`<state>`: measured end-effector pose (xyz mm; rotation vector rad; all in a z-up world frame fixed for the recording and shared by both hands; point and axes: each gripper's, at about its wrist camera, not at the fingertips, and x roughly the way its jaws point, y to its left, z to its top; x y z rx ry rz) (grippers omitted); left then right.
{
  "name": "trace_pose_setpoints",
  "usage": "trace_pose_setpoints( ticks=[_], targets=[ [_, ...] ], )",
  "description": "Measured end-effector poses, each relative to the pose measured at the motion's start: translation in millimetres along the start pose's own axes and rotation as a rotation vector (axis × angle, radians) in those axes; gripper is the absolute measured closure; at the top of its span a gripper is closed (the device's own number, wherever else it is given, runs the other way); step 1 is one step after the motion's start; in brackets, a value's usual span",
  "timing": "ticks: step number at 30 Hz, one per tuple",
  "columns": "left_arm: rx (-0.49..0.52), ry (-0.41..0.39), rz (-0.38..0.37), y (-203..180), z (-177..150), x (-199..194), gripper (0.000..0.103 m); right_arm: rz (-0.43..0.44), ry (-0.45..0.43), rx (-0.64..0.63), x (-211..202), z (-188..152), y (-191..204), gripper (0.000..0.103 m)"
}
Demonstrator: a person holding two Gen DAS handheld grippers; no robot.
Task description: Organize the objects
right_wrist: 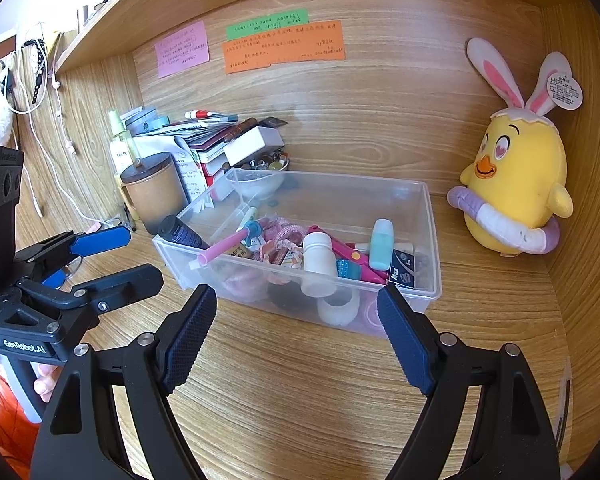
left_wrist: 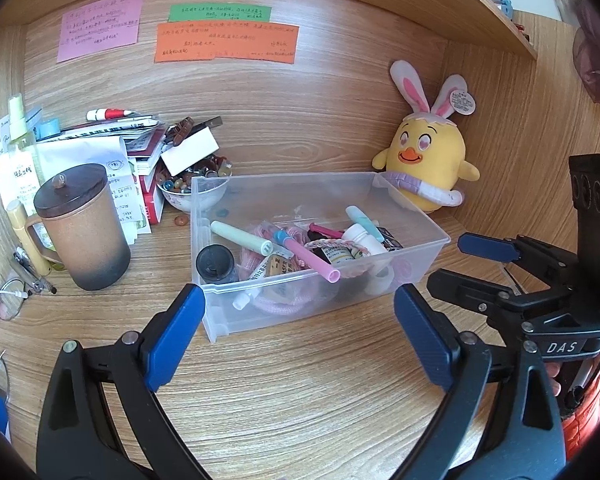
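A clear plastic bin sits on the wooden desk, filled with small items: a pink pen, a mint tube, a white pill bottle and a black cap bottle. My left gripper is open and empty just before the bin's near wall. My right gripper is open and empty, also just before the bin. Each gripper shows in the other's view, the right gripper at the bin's right, the left gripper at its left.
A yellow chick plush with bunny ears stands in the back right corner. A brown lidded mug, a stack of books and papers, and a bowl of beads crowd the left. Coloured notes hang on the back wall.
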<state>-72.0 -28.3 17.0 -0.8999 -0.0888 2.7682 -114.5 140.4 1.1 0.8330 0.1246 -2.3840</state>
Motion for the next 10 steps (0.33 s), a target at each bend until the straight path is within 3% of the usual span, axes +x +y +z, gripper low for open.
trace_pose_setpoints(
  ticks=[10],
  targets=[
    [0.014,-0.021,0.015,-5.8,-1.2,-3.2,0.006,-0.007,0.003,0.007,1.4,-0.3,-3.3,0.023]
  ],
)
